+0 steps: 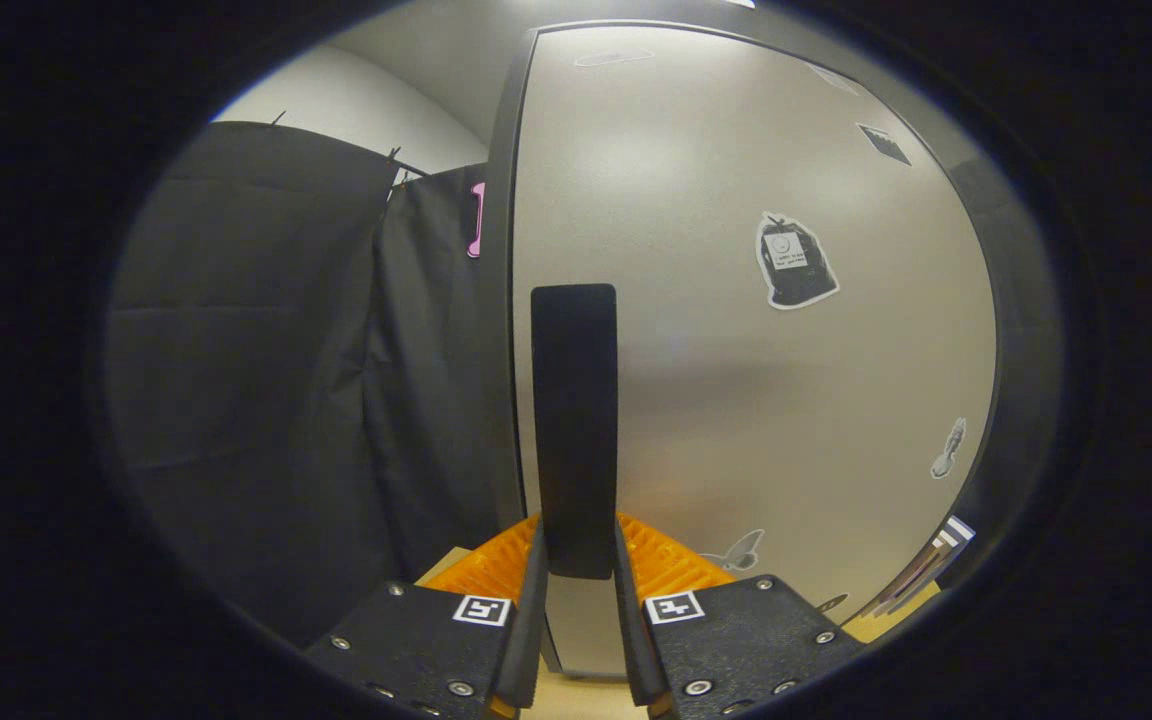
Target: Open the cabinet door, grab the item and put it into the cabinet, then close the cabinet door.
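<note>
Fingers [576, 560] clamped on black upright handle [574, 420], silver cabinet door [736, 400] with stickers, closed.

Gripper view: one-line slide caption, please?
Fingers closed on the black vertical handle of the silver cabinet door.

Screwed tool [576, 585] blocks, 2 square markers

My gripper [576, 560] has both fingers pressed on the upright handle [574, 420]. The cabinet door [736, 330] walls off everything straight ahead and right. Left, room ends at the near black cloth [266, 400].
</note>
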Available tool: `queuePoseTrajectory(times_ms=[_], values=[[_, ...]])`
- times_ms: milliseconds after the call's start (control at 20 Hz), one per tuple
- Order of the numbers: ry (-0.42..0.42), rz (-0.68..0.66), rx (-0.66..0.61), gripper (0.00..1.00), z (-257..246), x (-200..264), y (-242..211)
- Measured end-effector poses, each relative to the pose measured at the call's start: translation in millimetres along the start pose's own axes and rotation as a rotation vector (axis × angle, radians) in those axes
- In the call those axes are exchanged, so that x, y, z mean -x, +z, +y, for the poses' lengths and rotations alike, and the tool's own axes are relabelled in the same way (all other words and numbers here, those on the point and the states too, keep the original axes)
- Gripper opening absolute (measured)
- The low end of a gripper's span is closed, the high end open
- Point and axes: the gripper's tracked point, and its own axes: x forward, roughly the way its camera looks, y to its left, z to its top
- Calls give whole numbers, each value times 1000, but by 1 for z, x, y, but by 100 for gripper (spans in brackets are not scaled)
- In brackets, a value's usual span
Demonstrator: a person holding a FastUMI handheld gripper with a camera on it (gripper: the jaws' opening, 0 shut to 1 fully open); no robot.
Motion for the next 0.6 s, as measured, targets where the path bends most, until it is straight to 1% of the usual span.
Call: queuePoseTrajectory(times_ms=[150,300,450,600], values=[[30,8,9,27,1,1,-1],[50,19,14,23,1,4,-1],[85,32,-1,22,5,15,-2],[132,34,3,22,5,40,-6]])
